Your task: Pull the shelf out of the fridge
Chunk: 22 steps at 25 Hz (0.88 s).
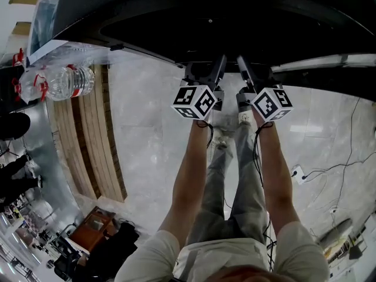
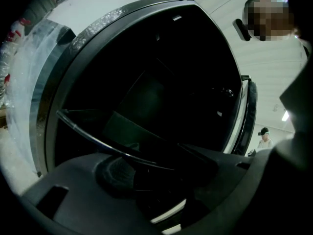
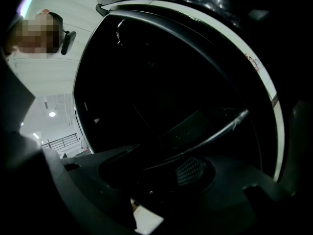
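Where fridge point(image 1: 205, 16) stands open, grey floor point(image 1: 147, 151) below: cables point(image 1: 322, 170), planks point(image 1: 88, 145).

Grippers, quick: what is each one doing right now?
Left gripper: closed on the shelf front edge.
Right gripper: closed on the same shelf edge.

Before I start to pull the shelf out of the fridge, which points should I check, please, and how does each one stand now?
1. Left gripper on the shelf: its front edge runs between the jaws; firm grip cannot tell.
2. Right gripper: same edge between the jaws; firm grip cannot tell.
3. Fridge open in front: ok.
4. Shelf free of load: cannot tell, too dark.
5. Bottle apart from both grippers: ok.
6. Power strip lies near the right leg: not ok, mind it when stepping back.
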Motion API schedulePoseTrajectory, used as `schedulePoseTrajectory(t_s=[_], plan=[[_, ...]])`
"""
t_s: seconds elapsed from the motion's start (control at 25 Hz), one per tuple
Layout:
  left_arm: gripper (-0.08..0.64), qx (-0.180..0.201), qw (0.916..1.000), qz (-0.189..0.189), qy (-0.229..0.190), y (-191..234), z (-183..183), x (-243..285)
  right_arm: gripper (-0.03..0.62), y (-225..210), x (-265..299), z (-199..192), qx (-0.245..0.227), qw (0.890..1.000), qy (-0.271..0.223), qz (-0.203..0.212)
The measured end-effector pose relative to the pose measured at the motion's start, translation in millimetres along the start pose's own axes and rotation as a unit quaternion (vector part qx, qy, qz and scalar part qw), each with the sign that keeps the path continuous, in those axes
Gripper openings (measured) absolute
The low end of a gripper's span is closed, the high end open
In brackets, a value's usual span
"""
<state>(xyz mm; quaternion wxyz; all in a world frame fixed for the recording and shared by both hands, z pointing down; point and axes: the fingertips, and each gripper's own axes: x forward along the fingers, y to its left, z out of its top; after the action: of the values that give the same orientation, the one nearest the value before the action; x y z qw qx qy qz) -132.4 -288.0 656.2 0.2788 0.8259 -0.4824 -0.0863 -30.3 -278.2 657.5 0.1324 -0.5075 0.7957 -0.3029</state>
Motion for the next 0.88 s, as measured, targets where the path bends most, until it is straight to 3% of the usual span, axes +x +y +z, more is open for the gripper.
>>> schedulePoseTrajectory(t_s=[0.88], plan=[[0.253, 0.008, 0.9997, -0.012, -0.020, -26, 6, -35, 0.202, 28, -36, 6, -0.013, 0.999, -0.024, 0.030]])
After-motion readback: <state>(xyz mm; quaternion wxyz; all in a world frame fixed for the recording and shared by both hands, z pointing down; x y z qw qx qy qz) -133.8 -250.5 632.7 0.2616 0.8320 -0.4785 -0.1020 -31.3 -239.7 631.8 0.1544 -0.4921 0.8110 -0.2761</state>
